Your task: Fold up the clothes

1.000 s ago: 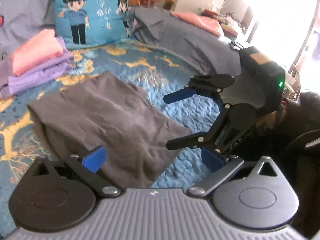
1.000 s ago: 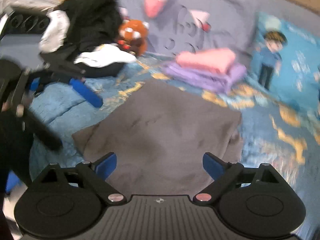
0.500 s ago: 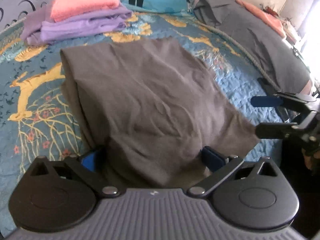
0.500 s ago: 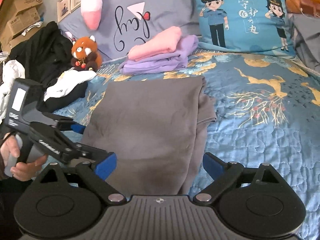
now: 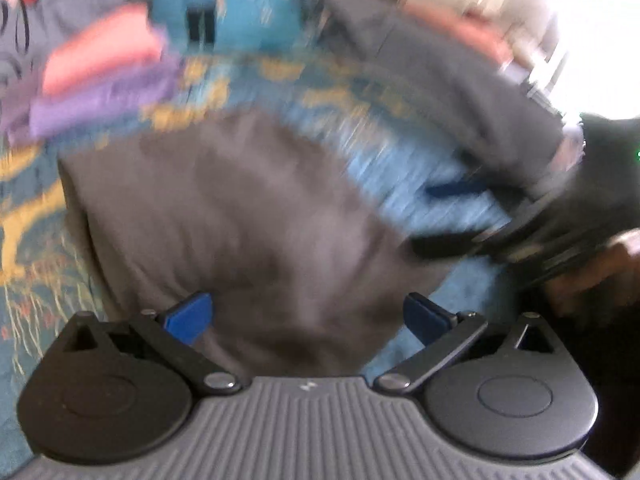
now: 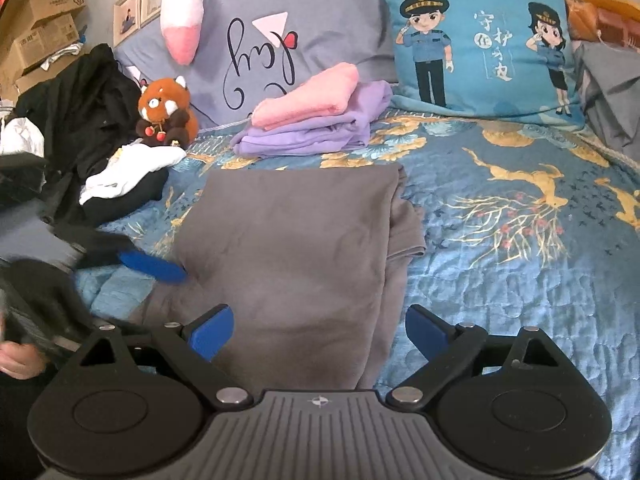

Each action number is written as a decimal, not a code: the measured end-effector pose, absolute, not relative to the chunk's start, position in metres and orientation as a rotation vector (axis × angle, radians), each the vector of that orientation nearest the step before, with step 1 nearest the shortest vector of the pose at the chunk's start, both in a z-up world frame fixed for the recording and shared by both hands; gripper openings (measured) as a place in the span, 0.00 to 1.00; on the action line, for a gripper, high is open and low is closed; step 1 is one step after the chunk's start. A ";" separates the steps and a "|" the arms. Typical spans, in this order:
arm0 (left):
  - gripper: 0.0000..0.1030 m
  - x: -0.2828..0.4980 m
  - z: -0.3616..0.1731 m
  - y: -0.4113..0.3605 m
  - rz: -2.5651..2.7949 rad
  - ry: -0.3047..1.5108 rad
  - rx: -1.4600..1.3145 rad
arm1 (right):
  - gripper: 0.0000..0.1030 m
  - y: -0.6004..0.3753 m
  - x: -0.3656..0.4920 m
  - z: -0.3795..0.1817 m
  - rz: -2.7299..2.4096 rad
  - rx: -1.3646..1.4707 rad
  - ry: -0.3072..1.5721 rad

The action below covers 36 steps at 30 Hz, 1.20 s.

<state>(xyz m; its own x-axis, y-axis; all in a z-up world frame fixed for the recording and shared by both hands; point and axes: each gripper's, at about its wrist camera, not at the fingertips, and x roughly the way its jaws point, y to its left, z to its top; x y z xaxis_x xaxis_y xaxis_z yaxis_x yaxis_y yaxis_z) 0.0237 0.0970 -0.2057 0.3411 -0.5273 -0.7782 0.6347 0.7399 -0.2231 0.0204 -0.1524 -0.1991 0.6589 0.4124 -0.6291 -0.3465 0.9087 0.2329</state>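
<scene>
A folded grey garment [image 6: 296,248] lies flat on the blue patterned bedspread [image 6: 500,264]; the blurred left wrist view shows the grey garment [image 5: 240,220] too. My right gripper [image 6: 318,330] hovers open over the garment's near edge, nothing between its blue pads. My left gripper [image 5: 306,316] is open above the garment's near end, empty. In the right wrist view the left gripper's blue fingertip [image 6: 152,266] lies by the garment's left edge. The right gripper [image 5: 460,216] appears blurred at the right of the left wrist view.
A folded pink and purple stack [image 6: 316,120] sits behind the garment. A blue cartoon cushion [image 6: 476,40] and grey pillow [image 6: 280,28] lean at the back. A red panda plush [image 6: 166,110], black and white clothes [image 6: 100,152] and cardboard boxes [image 6: 40,28] are left. A hand [image 6: 16,356] shows at the lower left.
The left wrist view is now motion-blurred; the left gripper has pulled back a little from the garment. The right gripper has come slightly closer to the garment's near edge. Both stay open.
</scene>
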 end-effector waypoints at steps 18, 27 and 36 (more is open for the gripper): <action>1.00 -0.005 -0.185 0.115 -0.516 0.830 0.009 | 0.96 -0.153 0.011 -0.191 0.338 0.050 0.688; 1.00 -0.052 -0.207 0.178 -0.329 0.964 -0.769 | 0.96 -0.173 -0.018 -0.231 0.269 0.654 0.899; 1.00 -0.051 -0.282 0.200 -0.233 0.972 -1.279 | 1.00 -0.177 -0.012 -0.254 0.224 0.980 0.829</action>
